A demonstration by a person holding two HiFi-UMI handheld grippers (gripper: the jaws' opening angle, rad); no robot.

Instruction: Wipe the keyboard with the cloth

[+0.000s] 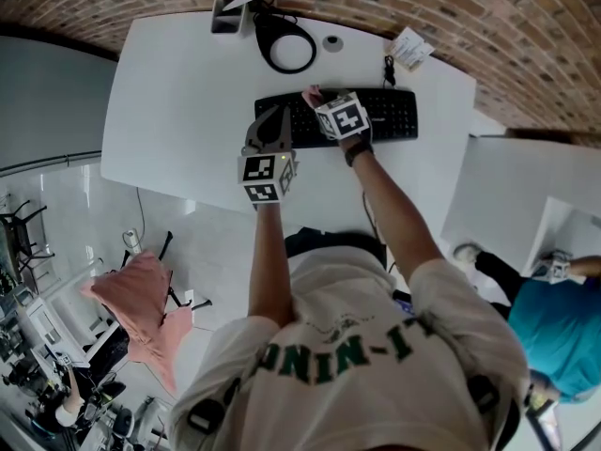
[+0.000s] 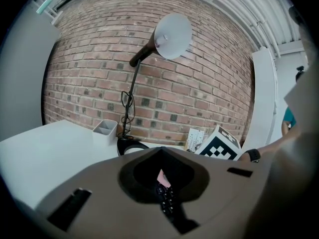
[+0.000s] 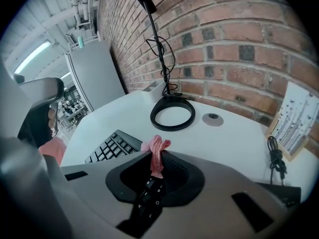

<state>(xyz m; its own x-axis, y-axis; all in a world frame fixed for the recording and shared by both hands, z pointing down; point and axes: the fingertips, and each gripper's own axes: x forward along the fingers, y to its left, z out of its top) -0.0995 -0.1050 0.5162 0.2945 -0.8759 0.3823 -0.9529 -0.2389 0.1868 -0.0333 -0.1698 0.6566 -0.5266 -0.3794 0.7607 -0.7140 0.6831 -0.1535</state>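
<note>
Keyboard (image 3: 110, 149) keys show K, L, O; shirt (image 1: 347, 346) reads partly "NIN-IT".

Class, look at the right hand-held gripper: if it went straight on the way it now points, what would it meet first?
The right hand-held gripper, shut on the pink cloth over the keyboard, points at the black ring-shaped lamp base. That probably comes first, with the brick wall behind; depth is unclear.

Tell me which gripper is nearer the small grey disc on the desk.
Right. The right gripper, holding the pink cloth, is over the keyboard just in front of the disc; the left gripper is at the keyboard's near-left corner, farther off.
</note>
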